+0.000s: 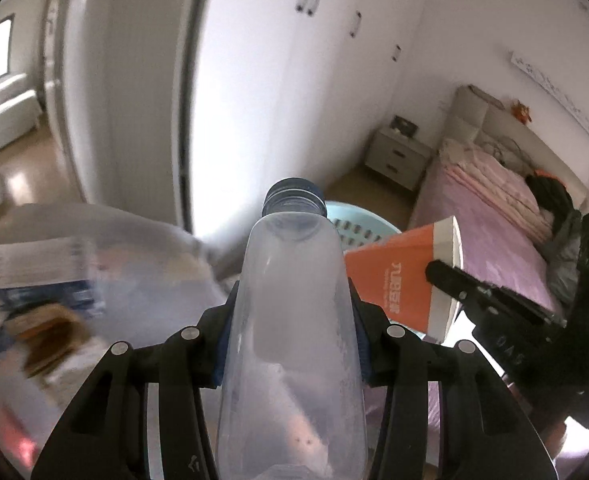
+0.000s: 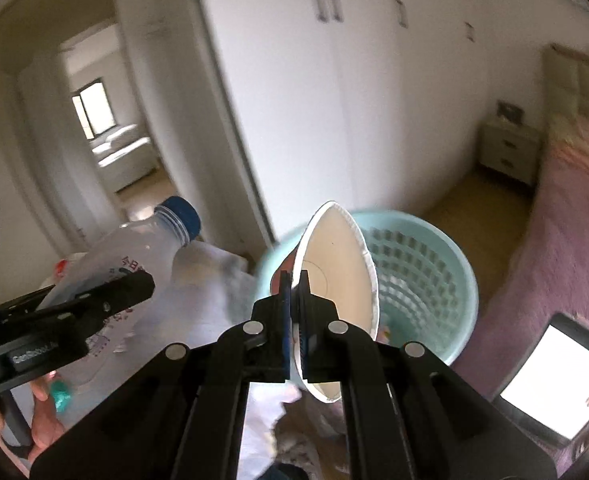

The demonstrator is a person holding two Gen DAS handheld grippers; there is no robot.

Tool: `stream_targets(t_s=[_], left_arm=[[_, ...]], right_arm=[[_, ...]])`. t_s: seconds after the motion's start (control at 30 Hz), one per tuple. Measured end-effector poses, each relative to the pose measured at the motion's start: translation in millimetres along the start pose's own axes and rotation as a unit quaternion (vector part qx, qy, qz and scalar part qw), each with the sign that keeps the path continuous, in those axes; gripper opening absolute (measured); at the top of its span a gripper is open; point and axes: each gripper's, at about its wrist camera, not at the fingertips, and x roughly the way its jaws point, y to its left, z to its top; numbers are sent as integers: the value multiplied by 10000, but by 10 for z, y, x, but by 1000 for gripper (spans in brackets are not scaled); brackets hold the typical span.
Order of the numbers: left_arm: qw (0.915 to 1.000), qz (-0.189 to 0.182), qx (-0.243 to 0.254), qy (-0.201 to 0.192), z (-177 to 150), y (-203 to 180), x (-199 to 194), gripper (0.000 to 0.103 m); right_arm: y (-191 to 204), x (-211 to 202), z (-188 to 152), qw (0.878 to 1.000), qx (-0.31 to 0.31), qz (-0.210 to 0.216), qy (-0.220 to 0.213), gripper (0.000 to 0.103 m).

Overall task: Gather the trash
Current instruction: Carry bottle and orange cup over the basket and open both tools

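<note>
— While both tongs angle downward, what do you hold?
— My left tongs grip a clear plastic bottle, jaws part open around it. My right tongs pinch a paper cup by its wall, fully closed.
— And ahead?
— A light blue basket sits just beyond the cup, bed to the right.

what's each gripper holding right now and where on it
The left gripper clamps a clear plastic bottle around its body, cap pointing away. The right gripper pinches a paper cup by its side wall at the rim.
</note>
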Motion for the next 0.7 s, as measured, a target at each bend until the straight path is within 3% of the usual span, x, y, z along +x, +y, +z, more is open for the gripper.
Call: stream_targets(t_s=[0.3,0.33,0.37,0.43,0.7], left_arm=[[9981,-121,103,596,48,-210,780,46],[9981,-126,85,605,37,-202,778,49],[9982,-143,65,583,36,-199,775,59],[9987,-146,68,476,48,-207,744,66],[9996,-229,39,188,19,-188,420,66]], right_arm=[[-474,444,29,9971,417,-300,563,5],[-507,465,43,9968,455,-285,587,13],[-531,472,48,9966,506,-237,599,18],[-618,450,55,9965,606,-182,542,40],[-587,255,66,9972,632,-97,376,41]])
